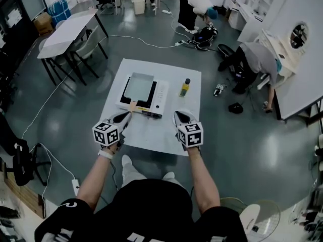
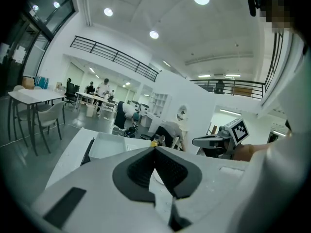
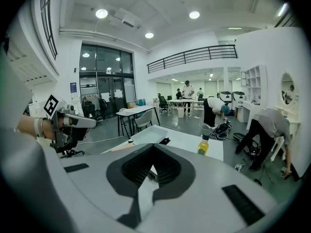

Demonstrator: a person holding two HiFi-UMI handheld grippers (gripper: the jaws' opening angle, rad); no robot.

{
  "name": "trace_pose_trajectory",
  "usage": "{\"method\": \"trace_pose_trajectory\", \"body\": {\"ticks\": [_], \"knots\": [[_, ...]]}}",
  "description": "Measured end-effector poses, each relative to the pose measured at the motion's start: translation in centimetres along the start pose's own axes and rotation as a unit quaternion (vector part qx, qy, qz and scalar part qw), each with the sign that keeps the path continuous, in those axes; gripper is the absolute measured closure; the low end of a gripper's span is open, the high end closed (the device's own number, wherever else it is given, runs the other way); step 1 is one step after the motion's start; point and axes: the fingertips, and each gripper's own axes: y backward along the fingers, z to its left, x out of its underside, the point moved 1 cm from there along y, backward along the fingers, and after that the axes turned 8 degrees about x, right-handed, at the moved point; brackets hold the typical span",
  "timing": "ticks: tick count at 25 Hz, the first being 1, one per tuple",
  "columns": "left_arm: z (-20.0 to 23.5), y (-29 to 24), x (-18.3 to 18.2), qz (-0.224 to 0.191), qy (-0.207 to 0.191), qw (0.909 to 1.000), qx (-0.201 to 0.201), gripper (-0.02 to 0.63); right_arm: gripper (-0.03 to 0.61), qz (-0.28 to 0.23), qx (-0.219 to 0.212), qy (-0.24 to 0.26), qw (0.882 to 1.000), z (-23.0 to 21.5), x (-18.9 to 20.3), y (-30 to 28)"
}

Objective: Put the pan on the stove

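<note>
The pan (image 1: 139, 84) is a shallow, square, pale grey tray with a short wooden handle (image 1: 133, 105). It sits on the black top of the white stove (image 1: 161, 97), at the middle of the white table (image 1: 166, 130), and the head view shows nothing inside it. To the stove's right, apart from it, stands a bottle (image 1: 185, 87) with a dark cap. The right gripper view shows yellow liquid in the bottle, which the head view only hints at. The handle points toward the person, just beyond the tip of the left gripper (image 1: 125, 117). The right gripper (image 1: 180, 116) hangs over the table's near right part. Each gripper's own view shows its dark pads pressed together at the tips with nothing between them, so both are clenched and empty. The left gripper view catches the pan's side wall and the other gripper's marker cube off to its right. The right gripper view looks across the pan's open top.
</note>
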Motion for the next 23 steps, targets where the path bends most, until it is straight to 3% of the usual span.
{"method": "trace_pose_trajectory", "body": {"ticks": [23], "knots": [[-4.2, -1.6, 1.8, 0.008, -0.008, 0.9999, -0.013, 0.615, 0.583, -0.003, -0.004, -0.001, 1.000, -2.8, 2.2, 2.8]]}}
